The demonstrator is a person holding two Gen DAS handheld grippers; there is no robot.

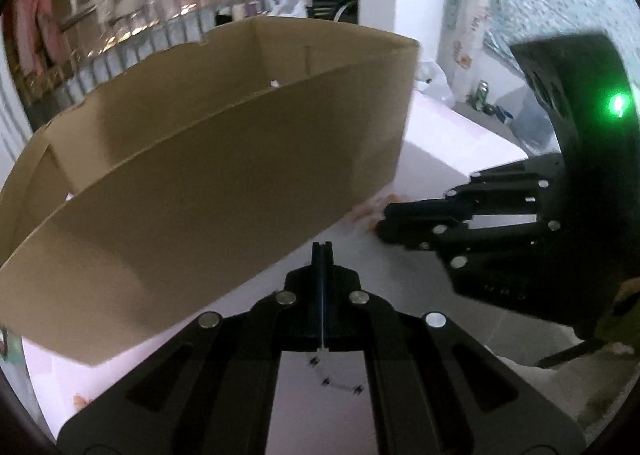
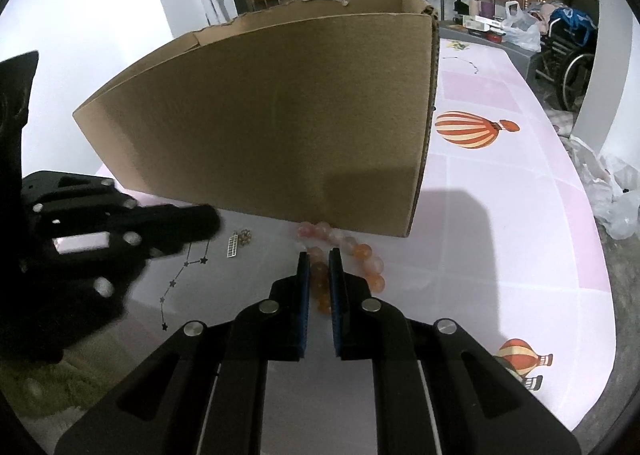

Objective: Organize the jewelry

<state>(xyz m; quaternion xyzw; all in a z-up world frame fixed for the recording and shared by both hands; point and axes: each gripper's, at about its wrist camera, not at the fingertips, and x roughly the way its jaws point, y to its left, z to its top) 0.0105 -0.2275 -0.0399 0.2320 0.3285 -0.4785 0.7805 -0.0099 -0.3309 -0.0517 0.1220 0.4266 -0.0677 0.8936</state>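
Pinching a thin star-charm chain [image 1: 336, 379] in my left gripper [image 1: 322, 251], I have its jaws fully together, the chain dangling below onto the desk [image 2: 500, 191]. My right gripper [image 2: 319, 255] is narrowed to a slit around the orange bead bracelet [image 2: 352, 255], which lies on the desk against the cardboard box [image 2: 272, 123]. A small gold charm [image 2: 239, 241] rests between both grippers, near the box.
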